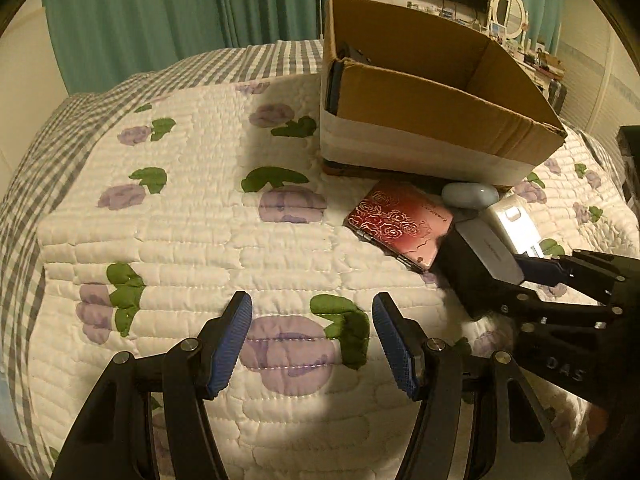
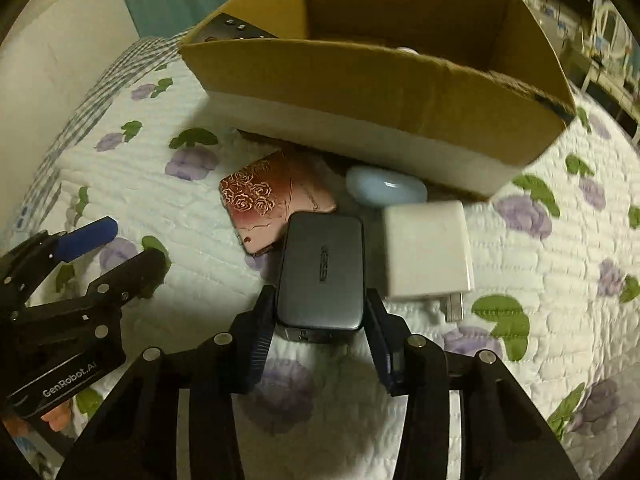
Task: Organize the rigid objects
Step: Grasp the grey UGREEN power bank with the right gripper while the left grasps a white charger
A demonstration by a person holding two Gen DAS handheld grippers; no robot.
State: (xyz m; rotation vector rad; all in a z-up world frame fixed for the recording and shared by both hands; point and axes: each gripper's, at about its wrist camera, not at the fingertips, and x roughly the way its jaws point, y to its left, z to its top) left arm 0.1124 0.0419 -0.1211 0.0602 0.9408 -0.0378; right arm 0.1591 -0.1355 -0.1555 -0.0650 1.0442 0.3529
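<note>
The right gripper point(image 2: 320, 320) is closed on the near end of a grey rectangular case point(image 2: 322, 270), whose two long sides are pressed by the pads; the case is pointed straight ahead of the jaws, above the floral quilt point(image 2: 540, 280). Just beyond the case's far left corner, a red rose-patterned tin point(image 2: 272, 204) is laid flat on the quilt. To the right of the jaws, just beside the case, a white charger block point(image 2: 426, 250) is seen with its prongs turned toward the gripper. Ahead of the case's far end, a pale blue oval object point(image 2: 384, 192) is set against the foot of the cardboard box point(image 2: 380, 92), which is stood farther forward. A black remote point(image 2: 232, 28) is propped inside the box at its left end.

The left gripper point(image 1: 312, 340) is held open with nothing between its blue pads point(image 1: 232, 344), over bare quilt. The grey case is found forward and to the right of these jaws, and the box is placed well ahead, slightly right.
</note>
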